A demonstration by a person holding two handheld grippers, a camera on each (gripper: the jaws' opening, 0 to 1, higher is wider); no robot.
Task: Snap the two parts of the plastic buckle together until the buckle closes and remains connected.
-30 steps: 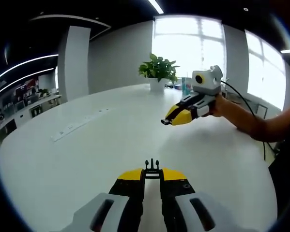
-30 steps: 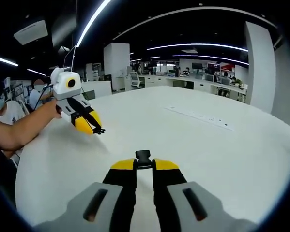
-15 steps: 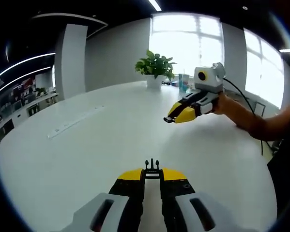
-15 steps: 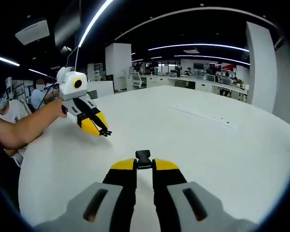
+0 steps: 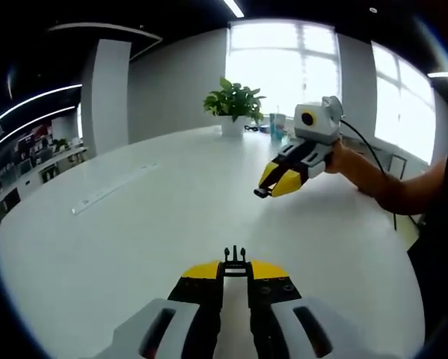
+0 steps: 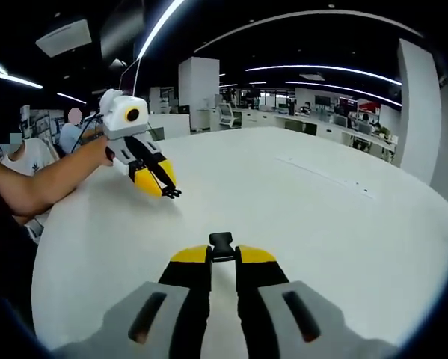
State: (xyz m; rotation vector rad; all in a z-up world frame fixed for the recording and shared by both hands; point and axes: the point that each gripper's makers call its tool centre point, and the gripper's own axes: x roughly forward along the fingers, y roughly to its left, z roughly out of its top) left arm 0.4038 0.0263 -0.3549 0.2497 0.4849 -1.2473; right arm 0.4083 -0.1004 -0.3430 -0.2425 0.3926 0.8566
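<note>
In the left gripper view, the left gripper (image 5: 235,271) has its yellow-tipped jaws closed on the pronged buckle half (image 5: 235,256), whose small black prongs stick out past the tips over the white table (image 5: 134,232). Further off and to the right, the right gripper (image 5: 263,191) is held up by a hand (image 5: 342,158) above the table, its jaws pinched together around a small dark piece at the tip, pointing down and toward the camera. A potted plant (image 5: 233,105) stands at the far edge of the table in front of bright windows, and a long pale strip (image 5: 111,188) lies flat in the tabletop to the left. In the right gripper view, the right gripper (image 6: 222,254) clamps the socket buckle half (image 6: 221,242), a blocky black piece jutting from between its closed jaws. The left gripper (image 6: 171,193) comes in from the left on a bare forearm, angled downward with the prongs just visible at its tip; other people sit behind it in the open office. Both halves look picked up and held off the table, so the grasping seems done. The two grippers are well apart, the halves neither lined up nor touching; bringing them together, aiming prongs into socket and pressing until they click all appears to be left.
</note>
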